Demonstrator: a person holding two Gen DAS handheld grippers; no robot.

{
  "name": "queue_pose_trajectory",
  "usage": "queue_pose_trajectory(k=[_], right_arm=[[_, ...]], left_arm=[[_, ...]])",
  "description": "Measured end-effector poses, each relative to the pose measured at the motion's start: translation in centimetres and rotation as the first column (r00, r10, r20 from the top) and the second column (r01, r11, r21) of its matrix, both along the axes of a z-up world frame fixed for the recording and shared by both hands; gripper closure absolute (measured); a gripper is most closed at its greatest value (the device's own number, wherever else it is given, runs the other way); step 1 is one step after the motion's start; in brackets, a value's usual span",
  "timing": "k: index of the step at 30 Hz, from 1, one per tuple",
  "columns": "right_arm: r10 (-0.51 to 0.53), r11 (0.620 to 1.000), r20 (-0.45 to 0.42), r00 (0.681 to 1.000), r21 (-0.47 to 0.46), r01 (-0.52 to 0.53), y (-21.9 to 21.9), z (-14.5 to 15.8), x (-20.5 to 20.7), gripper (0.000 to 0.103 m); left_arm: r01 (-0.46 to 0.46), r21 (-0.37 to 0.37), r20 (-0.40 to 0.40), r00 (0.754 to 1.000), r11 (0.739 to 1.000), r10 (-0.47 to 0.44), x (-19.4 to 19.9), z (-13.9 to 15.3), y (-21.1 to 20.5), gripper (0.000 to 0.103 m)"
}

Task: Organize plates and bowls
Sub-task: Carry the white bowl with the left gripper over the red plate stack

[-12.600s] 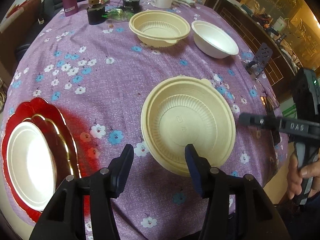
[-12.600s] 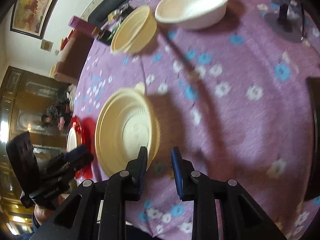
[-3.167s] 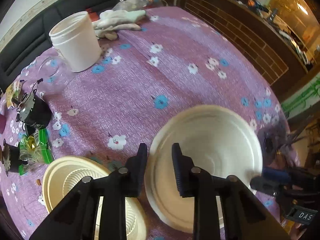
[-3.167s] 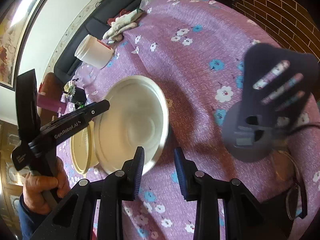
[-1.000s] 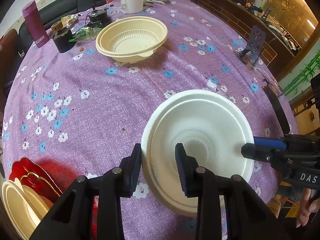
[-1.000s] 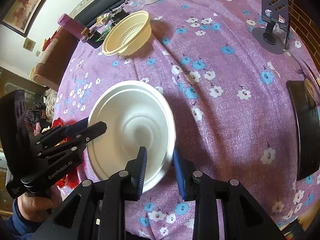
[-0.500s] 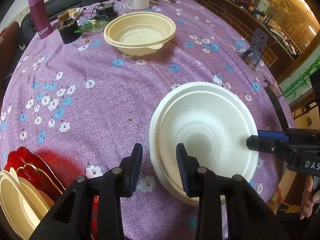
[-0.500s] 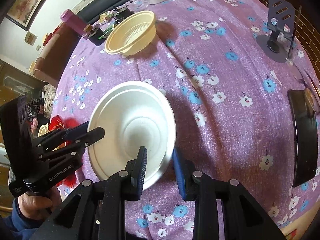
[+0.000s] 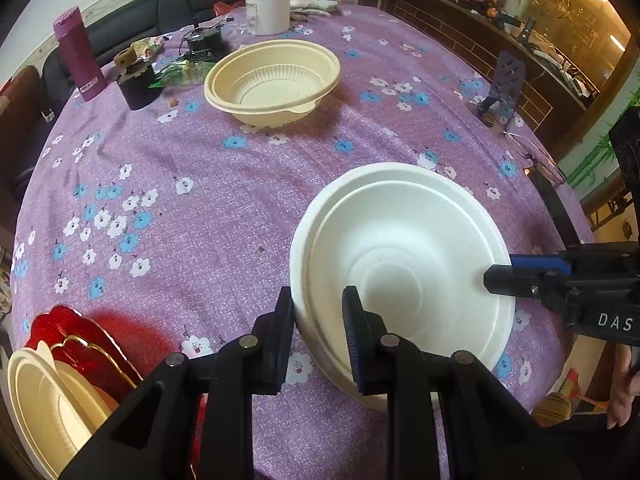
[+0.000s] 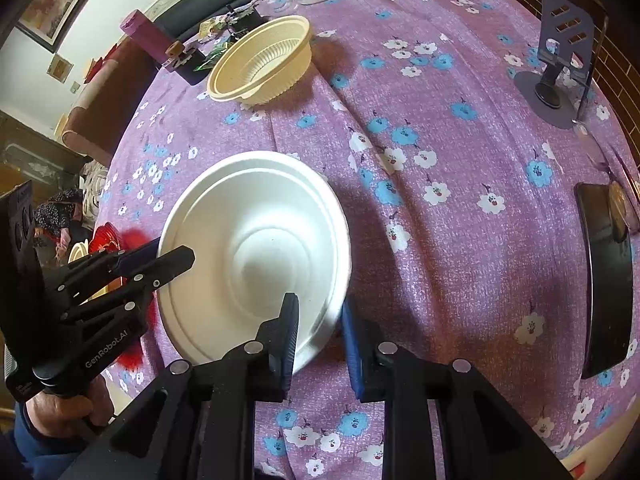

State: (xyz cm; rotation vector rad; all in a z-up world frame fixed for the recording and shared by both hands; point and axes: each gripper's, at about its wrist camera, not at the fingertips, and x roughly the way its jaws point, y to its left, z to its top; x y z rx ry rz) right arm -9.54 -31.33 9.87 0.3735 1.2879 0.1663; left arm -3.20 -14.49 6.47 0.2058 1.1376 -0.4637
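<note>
Both tools point steeply down at a white foam bowl (image 9: 404, 268) that is nested in a second bowl on the near part of a round desk (image 9: 224, 200) draped with a purple cloth printed with blue and white flowers. Left tool (image 9: 318, 320), black-fingered with a blue-padded inner face, straddles the bowl's near-left rim, one finger outside the wall and the other inside; its jaws are closing on that rim, though whether the pads already press on it cannot be told. Right tool (image 10: 318, 328) straddles the opposite rim the same way, its jaws also closing, with a visible gap between the blue pad of its outer finger and the bowl wall. In the right wrist view a hand (image 10: 68, 408) in a dark blue sleeve grips the handle of the left tool at the lower left edge. Farther across the desk sits a cream ribbed plastic bowl (image 9: 274, 76), well apart from the white one. At the desk's left edge a red scalloped plate with a gold line (image 9: 86, 344) carries cream plates (image 9: 48, 404). Along the far side stand a magenta bottle (image 9: 78, 54), a white lidded jar (image 9: 267, 8) and a small dark pot (image 9: 138, 82); a dark slotted phone stand (image 10: 558, 52) is at the right. Behind the desk run a black sofa (image 9: 160, 4), a pale wall and a brick-faced counter (image 9: 460, 32).
</note>
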Motion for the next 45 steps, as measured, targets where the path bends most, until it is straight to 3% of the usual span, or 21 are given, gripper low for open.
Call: queue_pose_trajectory(k=[45], right_arm=[[0.181, 0.978, 0.125, 0.976, 0.077, -0.191, 6.8, 5.3, 2.3, 0.079]], left_arm=[[-0.221, -0.028, 0.119, 0.968, 0.975, 0.223, -1.7, 5.9, 8.1, 0.079]])
